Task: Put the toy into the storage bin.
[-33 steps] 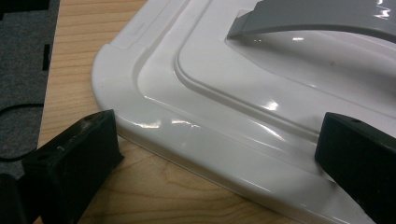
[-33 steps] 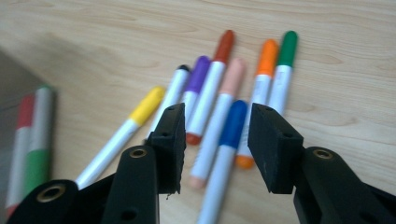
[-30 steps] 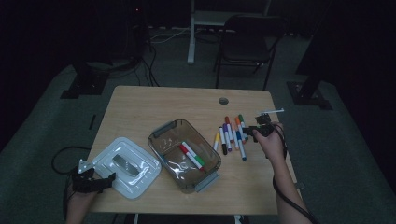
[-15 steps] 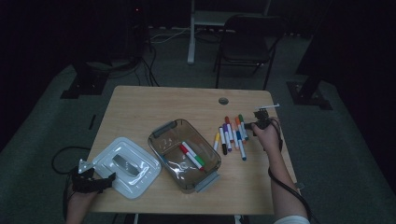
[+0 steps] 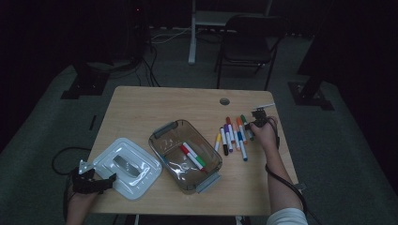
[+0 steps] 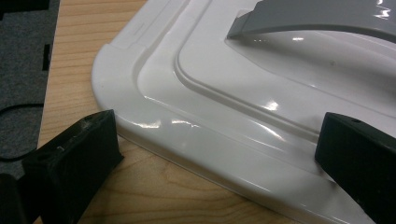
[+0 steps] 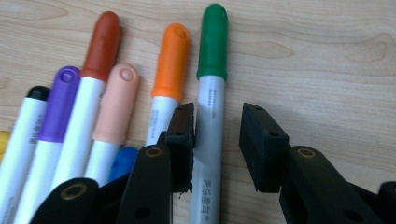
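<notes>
Right gripper (image 7: 215, 144): jaws partly open, straddling the grey barrel of the green-capped felt marker (image 7: 211, 93). The left jaw is touching or nearly touching the barrel; a gap shows on the other side. Not clamped. The marker lies flat on the light wooden table (image 5: 178, 108), cap toward 12 o'clock, outermost in a row of markers: orange-capped marker (image 7: 169, 70) just beside it, then pink-capped (image 7: 116, 102), red-capped (image 7: 100, 46), purple-capped (image 7: 58, 105), black-capped (image 7: 35, 95).

Small print runs along the green marker's barrel; too blurred to read.

Left gripper (image 6: 215, 154): jaws wide open, holding nothing, one at the rim of the glossy white plastic lid (image 6: 224, 93) with grey handle (image 6: 322, 18), the other over it.

High view: clear plastic rectangular tub (image 5: 185, 154) mid-table, with markers inside.
</notes>
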The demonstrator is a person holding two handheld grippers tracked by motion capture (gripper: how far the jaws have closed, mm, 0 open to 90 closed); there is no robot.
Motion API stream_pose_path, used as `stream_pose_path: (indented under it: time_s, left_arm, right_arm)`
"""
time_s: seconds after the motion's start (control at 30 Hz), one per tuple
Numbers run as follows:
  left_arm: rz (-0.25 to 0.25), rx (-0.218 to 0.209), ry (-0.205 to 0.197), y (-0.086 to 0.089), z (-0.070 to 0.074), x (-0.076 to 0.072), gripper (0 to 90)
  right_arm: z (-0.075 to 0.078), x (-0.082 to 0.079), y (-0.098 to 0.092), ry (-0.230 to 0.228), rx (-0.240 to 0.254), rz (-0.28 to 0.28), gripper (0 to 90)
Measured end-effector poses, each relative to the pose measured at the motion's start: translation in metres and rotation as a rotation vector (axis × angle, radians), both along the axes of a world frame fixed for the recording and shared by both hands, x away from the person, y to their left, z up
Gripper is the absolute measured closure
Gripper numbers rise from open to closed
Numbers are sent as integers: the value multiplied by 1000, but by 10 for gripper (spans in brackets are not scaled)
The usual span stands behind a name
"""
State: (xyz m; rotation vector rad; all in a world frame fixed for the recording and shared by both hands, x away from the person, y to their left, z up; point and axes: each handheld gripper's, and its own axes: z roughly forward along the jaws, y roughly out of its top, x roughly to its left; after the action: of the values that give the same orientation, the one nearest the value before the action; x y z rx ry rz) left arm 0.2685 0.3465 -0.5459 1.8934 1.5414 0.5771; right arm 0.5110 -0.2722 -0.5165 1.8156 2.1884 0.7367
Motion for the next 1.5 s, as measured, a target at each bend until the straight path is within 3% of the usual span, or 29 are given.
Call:
stream_pose_path:
  time_s: [0.37, 0.53, 0.77, 1.07, 1.5]
  left_arm:
    - [0, 0, 0, 0, 0, 0, 5]
    - [0, 1, 0, 0, 0, 0, 5]
    - [0, 1, 0, 0, 0, 0, 5]
    - [1, 0, 0, 0, 0, 0, 5]
    - [1, 0, 0, 0, 0, 0, 5]
  right_arm:
    - [-1, 3, -4, -1, -43, 22, 663]
    - [0, 5, -2, 4, -91, 24, 762]
    - [1, 0, -9, 31, -31, -23, 766]
    - [17, -15, -23, 29, 31, -62, 766]
    - [47, -45, -17, 2, 82, -44, 766]
